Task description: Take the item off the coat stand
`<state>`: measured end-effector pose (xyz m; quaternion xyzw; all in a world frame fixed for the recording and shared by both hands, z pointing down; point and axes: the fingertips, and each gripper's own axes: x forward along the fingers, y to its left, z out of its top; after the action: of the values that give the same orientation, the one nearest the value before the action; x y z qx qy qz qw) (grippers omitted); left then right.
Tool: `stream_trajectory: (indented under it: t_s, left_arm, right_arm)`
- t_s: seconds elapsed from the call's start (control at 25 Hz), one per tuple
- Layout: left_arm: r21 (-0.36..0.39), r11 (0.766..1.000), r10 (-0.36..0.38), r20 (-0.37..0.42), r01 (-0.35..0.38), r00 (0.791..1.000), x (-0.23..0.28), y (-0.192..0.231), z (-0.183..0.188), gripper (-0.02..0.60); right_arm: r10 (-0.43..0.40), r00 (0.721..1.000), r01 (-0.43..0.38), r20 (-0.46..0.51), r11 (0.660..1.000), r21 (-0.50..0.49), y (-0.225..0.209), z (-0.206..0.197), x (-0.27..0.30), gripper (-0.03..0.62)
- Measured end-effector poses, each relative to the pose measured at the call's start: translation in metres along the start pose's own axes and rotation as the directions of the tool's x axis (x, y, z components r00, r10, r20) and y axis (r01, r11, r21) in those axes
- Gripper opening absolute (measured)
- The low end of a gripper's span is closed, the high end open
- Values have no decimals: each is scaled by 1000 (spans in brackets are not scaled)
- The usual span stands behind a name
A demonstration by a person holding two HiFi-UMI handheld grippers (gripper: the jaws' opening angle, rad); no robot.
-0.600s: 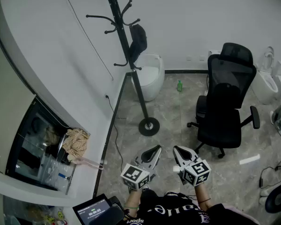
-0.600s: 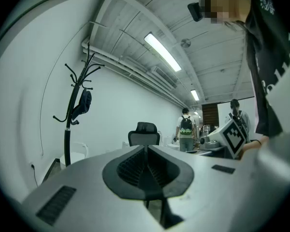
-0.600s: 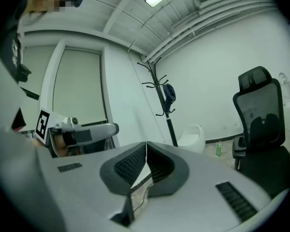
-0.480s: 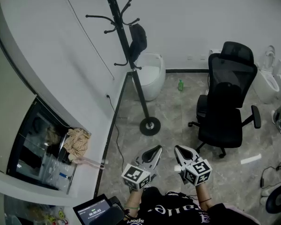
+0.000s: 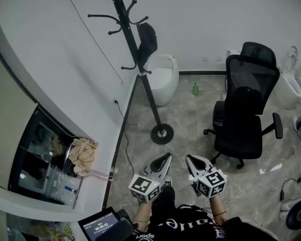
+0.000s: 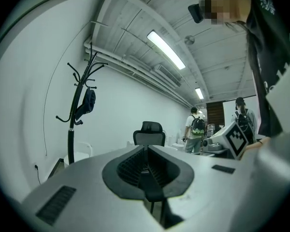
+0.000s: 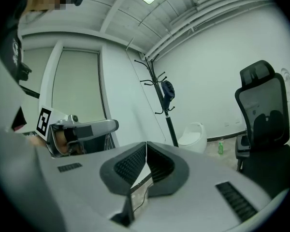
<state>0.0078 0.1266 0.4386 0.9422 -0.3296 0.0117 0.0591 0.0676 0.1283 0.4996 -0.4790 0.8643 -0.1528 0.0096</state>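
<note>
Far ahead on coat stand (image 5: 150, 97) | black item (image 5: 147, 40) hangs forward-left | your left gripper (image 5: 166, 157) nearer than right gripper (image 5: 189, 159) | both closed, empty.

One coat stand (image 5: 149, 102), with one dark item (image 5: 147, 41) hung on it. One black office chair (image 5: 246, 114). One green bottle (image 5: 194, 88). Two white ceramic fixtures for certain: the near fixture (image 5: 163, 79) and the far fixture (image 5: 288, 87). One crumpled cloth (image 5: 83, 152). One small screen (image 5: 98, 227). Two grippers, the left gripper (image 5: 166, 157) and the right gripper (image 5: 189, 158), with two marker cubes, the left cube (image 5: 144, 189) and the right cube (image 5: 211, 183). The left gripper view adds two backpack wearers, the first person (image 6: 197, 129) and the second person (image 6: 241, 116), and two ceiling lights, the long light (image 6: 166, 50) and the short light (image 6: 199, 93)
</note>
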Motion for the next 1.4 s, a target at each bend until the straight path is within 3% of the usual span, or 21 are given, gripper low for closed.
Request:
stream_trajectory:
  t_s: [0.32, 0.96, 1.4]
  left_arm:
    - [-36, 999, -3, 8, 3, 1000, 43, 65, -4, 6]
    - [-38, 998, -44, 41, 45, 998, 135, 262, 43, 60]
    - [-82, 993, -79, 56, 83, 995, 160, 323, 44, 62]
  right_arm:
    - [-30, 999, 29, -28, 1000, -3, -37, 6, 58, 17]
    - [-30, 999, 29, -15, 999, -41, -85, 71, 266, 17]
    - [-51, 997, 48, -53, 998, -45, -95, 74, 330, 17]
